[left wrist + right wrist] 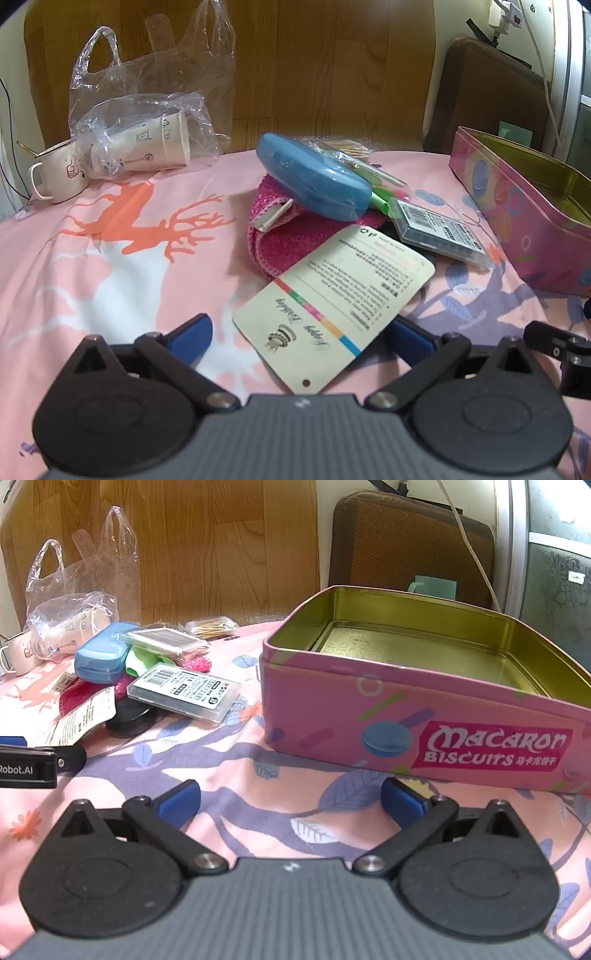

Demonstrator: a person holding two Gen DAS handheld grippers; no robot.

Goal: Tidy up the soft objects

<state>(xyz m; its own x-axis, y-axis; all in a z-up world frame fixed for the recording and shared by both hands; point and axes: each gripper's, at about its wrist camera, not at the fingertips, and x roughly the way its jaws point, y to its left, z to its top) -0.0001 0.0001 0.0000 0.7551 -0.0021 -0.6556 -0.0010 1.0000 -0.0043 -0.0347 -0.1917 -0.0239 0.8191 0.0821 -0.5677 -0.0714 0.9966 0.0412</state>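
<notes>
A pink knitted cloth lies in a heap on the pink patterned bedsheet, with a white card tag attached. A blue case rests on top of it. A clear plastic box with a barcode label and green items lie beside it. My left gripper is open just in front of the heap, with the tag lying between its fingers. My right gripper is open and empty, in front of the open pink biscuit tin. The heap also shows in the right wrist view.
A clear plastic bag with paper cups and a white mug stand at the back left. A bundle of cotton swabs lies behind the heap. A black round object sits under the clear box. A brown cushion stands behind the tin.
</notes>
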